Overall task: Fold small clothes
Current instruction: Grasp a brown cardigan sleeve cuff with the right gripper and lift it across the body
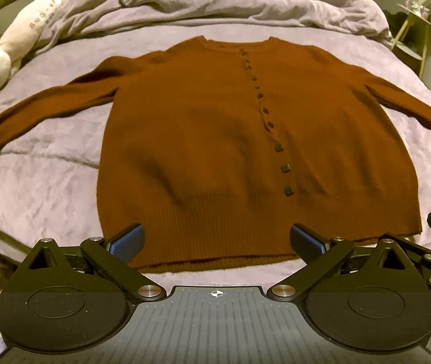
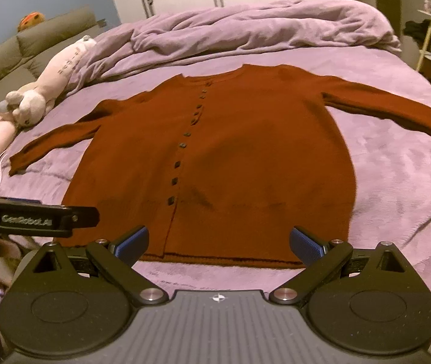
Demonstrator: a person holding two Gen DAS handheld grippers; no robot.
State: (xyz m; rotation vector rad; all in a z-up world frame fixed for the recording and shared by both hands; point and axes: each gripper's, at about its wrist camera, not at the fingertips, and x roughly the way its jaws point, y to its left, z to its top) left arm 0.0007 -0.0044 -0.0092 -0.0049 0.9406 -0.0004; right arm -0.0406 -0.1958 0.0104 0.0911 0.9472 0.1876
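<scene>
We have the rust-brown cardigan (image 1: 215, 139) spread flat, buttoned and unfolded on the bed (image 1: 39, 182), with left tool (image 1: 215, 244) and right tool (image 2: 218, 244) both wide and empty, so every fold remains.

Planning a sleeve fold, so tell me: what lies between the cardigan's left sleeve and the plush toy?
Only bare purple blanket separates the cardigan from the plush toy, in both views.
</scene>
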